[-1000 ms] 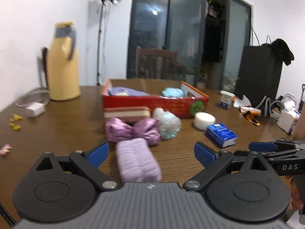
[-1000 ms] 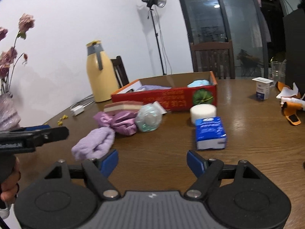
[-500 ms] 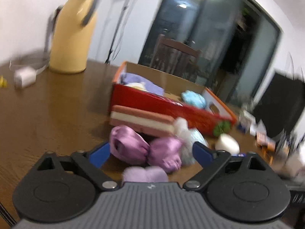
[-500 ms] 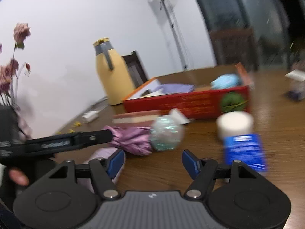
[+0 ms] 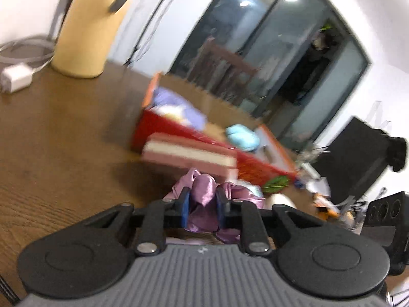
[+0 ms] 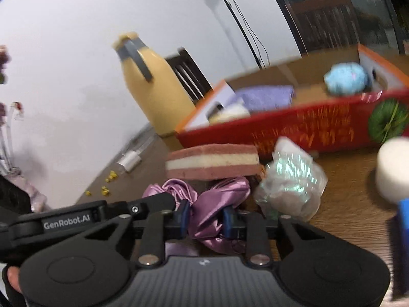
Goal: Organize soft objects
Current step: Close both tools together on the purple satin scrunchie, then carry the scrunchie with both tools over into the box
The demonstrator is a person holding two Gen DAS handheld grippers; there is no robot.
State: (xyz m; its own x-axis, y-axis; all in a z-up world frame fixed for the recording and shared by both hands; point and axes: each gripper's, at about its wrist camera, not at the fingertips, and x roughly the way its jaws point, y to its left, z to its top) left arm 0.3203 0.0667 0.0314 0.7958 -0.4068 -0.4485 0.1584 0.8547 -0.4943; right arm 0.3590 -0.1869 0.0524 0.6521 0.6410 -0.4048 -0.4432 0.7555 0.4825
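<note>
At the far left of the table (image 5: pixel 51 138) we see a white charger (image 5: pixel 15 78) with its coiled cable, and just beside it a tall yellow thermos jug (image 5: pixel 89 25). Moving right, our left gripper (image 5: pixel 202 208) has its blue pads pressed together on one lobe of the shiny purple satin bow (image 5: pixel 204 194), which lies on the wood just in front of a pink and cream layered sponge (image 5: pixel 189 154). Our right gripper (image 6: pixel 207 216) is closing on the other lobe of the same bow (image 6: pixel 219 192), the fabric bunched between its pads and already touched by them. Behind the sponge (image 6: pixel 212 162) stands the open red box (image 6: pixel 294 130), holding a lilac cloth (image 6: pixel 265 96) on its left side and a light blue fluffy thing (image 6: pixel 346 78) toward its right. Right of the bow sits a crinkly clear bag (image 6: pixel 291 179), then a white round block (image 6: pixel 393 168) at the edge.
</note>
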